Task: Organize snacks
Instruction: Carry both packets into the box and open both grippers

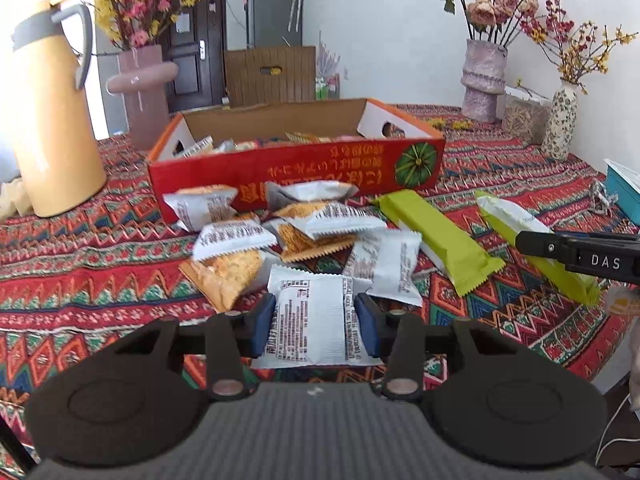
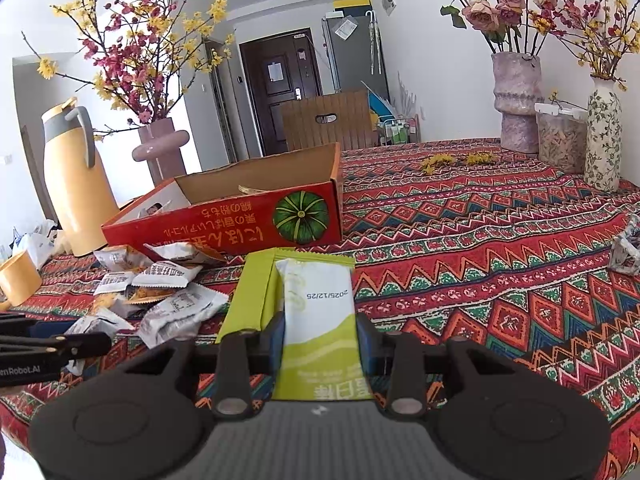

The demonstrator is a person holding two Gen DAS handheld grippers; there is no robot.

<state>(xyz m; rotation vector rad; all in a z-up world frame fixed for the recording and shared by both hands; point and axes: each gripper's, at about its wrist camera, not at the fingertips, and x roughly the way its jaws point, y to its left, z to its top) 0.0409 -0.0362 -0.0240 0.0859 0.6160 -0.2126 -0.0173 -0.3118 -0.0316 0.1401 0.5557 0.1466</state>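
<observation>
The left gripper [image 1: 315, 316] was clamped on a white snack packet [image 1: 310, 312], the right gripper [image 2: 320, 340] on a green-and-white packet [image 2: 320, 308], both likely bound for the red box [image 1: 296, 168].

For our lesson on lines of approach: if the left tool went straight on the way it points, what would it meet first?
The left tool, shut on a white snack packet, would probably first meet the loose pile of packets, then the red box; depth is uncertain.
</observation>
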